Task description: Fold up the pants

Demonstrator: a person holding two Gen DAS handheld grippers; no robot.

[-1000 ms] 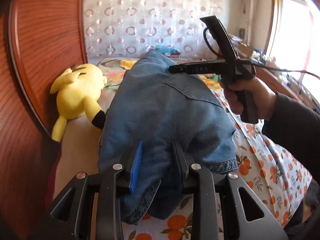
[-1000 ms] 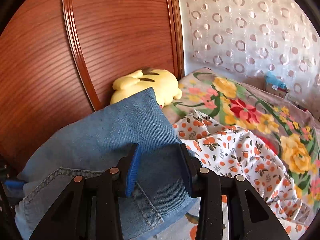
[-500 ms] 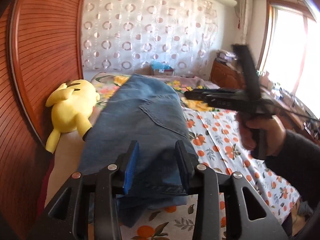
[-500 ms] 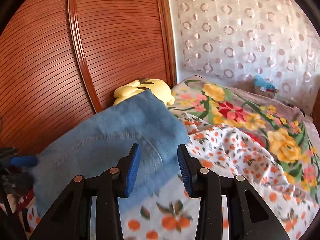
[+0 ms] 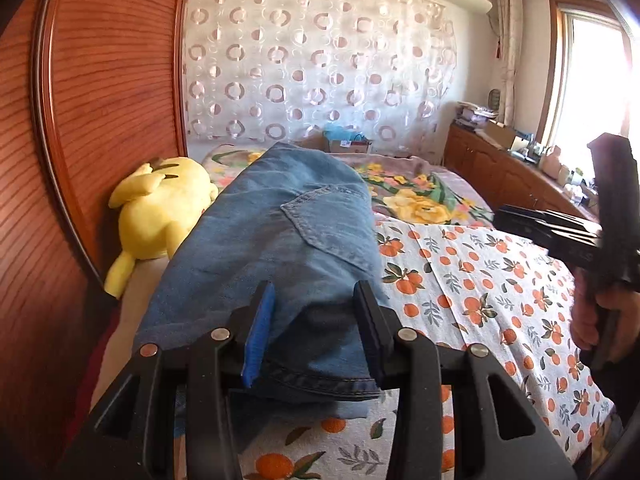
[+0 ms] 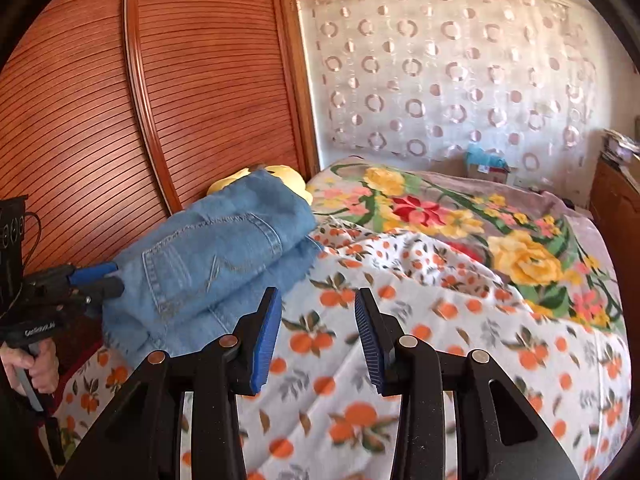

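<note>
Bed (image 6: 460,320) — covered near the camera by a white sheet (image 6: 360,380) printed with oranges, and farther back by a floral blanket (image 6: 460,216) in yellow and red. Folded blue denim pants (image 6: 216,256) lie on the sheet beside the wooden headboard (image 6: 120,120). A yellow plush toy (image 5: 160,212) lies against the headboard — touching the pants.

Both wrist views face the headboard (image 5: 100,120), sharing the jeans (image 6: 208,256).
</note>
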